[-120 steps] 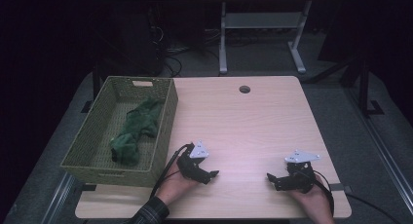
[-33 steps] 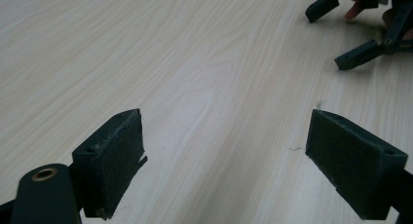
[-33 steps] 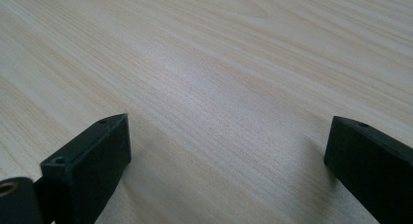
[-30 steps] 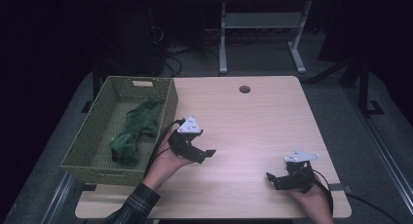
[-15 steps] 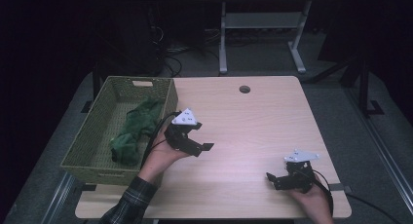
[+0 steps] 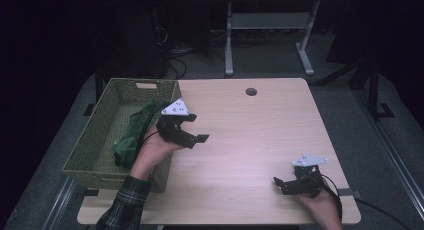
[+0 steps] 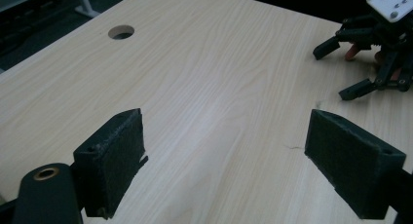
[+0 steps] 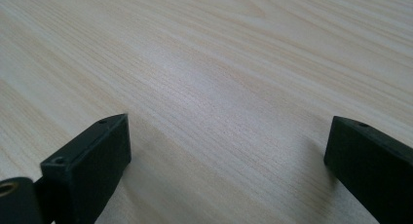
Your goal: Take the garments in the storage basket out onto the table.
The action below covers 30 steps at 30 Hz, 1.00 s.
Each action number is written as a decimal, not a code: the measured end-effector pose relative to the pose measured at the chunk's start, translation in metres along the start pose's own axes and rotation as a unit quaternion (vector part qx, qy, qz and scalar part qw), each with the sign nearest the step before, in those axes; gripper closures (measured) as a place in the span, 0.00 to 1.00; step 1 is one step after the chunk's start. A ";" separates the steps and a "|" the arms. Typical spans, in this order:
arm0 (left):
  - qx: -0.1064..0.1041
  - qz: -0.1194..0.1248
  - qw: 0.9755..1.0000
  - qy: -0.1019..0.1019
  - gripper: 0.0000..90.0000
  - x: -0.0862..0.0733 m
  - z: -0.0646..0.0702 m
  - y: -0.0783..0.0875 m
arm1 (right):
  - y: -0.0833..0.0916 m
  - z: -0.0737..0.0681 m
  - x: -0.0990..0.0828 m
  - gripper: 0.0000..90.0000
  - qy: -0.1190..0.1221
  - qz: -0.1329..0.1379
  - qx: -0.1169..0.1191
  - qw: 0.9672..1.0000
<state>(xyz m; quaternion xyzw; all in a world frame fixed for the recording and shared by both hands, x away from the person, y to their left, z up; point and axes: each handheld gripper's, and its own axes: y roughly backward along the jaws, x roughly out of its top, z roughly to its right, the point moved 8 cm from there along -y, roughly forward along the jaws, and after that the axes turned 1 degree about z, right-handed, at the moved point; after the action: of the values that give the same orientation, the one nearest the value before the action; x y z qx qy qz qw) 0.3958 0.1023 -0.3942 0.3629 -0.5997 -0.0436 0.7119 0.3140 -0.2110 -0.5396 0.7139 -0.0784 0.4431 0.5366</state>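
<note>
A green woven basket (image 6: 95, 145) stands on the left part of the light wooden table (image 6: 260, 135), with a crumpled green cloth (image 6: 131, 136) lying in it. My left gripper (image 6: 198, 128) is held above the table just right of the basket's right wall, open, with nothing between its jaws. Its own view shows its pads (image 7: 114, 158) wide apart over bare wood. My right gripper (image 6: 280, 186) rests low near the front right corner, open and empty, pointing left. It also appears far off as the right gripper (image 7: 333, 73) in the left gripper view.
A round cable hole (image 6: 251, 91) sits near the table's far edge. Behind the table, a white metal stand (image 6: 267, 25) and cables lie on the dark floor. A plaid sleeve (image 6: 125, 205) comes in over the basket's front right corner.
My left gripper has lifted from the table's front and moved back and left, up to the basket's right wall. The right gripper has stayed put.
</note>
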 end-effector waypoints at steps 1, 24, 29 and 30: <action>-0.001 -0.002 1.000 0.001 0.15 0.000 -0.001 0.001 | 0.000 0.000 0.000 0.03 0.000 0.000 0.000 1.000; 0.070 -0.036 0.997 0.013 0.22 -0.016 -0.047 0.040 | 0.000 0.000 0.000 0.03 0.000 0.000 0.000 1.000; 0.088 -0.038 0.995 0.023 0.22 -0.022 -0.056 0.050 | 0.000 0.000 0.000 0.03 0.000 0.000 0.000 1.000; 0.090 -0.038 0.995 0.025 0.23 -0.023 -0.058 0.052 | 0.000 0.000 0.000 0.03 0.000 0.000 0.000 1.000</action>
<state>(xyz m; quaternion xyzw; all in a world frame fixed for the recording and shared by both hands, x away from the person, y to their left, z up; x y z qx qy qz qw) 0.4210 0.1788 -0.3847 0.4490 -0.5690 -0.0078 0.6889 0.3139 -0.2111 -0.5396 0.7137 -0.0783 0.4432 0.5368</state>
